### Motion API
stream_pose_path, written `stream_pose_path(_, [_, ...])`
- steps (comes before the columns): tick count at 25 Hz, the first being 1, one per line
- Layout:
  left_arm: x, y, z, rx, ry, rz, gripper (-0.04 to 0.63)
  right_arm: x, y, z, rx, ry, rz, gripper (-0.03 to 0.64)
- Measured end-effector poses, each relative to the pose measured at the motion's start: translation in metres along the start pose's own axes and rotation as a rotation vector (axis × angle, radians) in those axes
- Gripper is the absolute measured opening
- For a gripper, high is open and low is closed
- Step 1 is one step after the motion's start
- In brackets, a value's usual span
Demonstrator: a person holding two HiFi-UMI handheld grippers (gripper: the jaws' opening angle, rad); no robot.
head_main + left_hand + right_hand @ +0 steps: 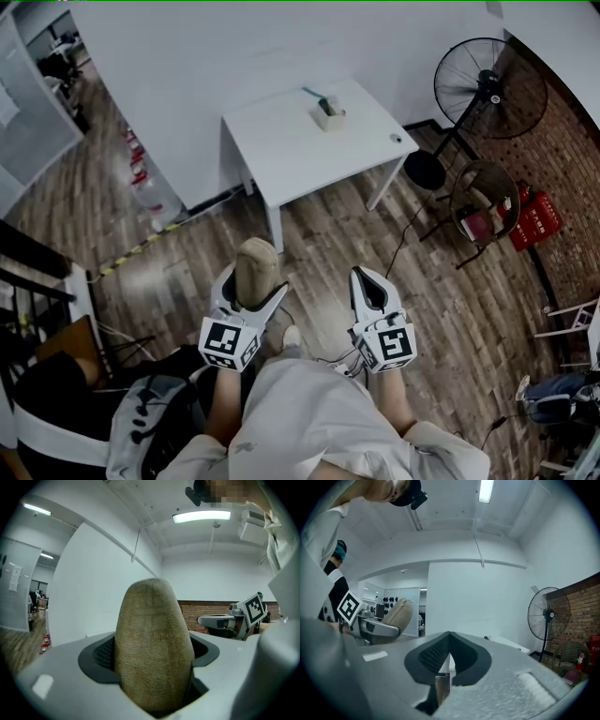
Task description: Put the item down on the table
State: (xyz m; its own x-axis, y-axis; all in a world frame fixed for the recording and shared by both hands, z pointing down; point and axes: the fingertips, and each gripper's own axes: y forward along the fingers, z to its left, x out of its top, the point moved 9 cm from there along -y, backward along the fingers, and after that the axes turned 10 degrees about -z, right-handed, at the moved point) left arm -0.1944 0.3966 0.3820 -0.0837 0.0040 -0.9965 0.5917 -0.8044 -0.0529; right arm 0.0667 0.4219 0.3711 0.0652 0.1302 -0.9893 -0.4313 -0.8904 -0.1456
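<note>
Between the jaws of the left hand-held gripper (251, 286), a tan item (255, 264) sits pinched.

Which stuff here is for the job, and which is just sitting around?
For the job:
- the tan egg-shaped item, clamped in the left tool
- the white table where it should go

Just around:
- the right tool, shut and empty
- the small box on the table
- the standing fan
- the round chair
- the red boxes
</note>
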Motion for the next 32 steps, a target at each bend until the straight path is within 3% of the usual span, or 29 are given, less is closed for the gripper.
stream_pose_path(10, [-0.003, 0.054, 0.050, -0.053, -0.024, 0.018, 0.428, -0.019, 0.067, -0.014, -0.040, 0.021, 0.035, 0.003])
stream_pose_path(22, [-0.016, 0.090, 0.077, -0.051, -0.039, 0.027, 0.428, -0.032, 0.095, -0.037, -0.071, 0.022, 0.054, 0.003])
stream_pose_path(32, [-0.018, 0.166, 0.098, -0.040, -0.031, 0.030, 0.428, -0.043, 0.154, -0.094, -0.045, 0.036, 0.047, 0.003])
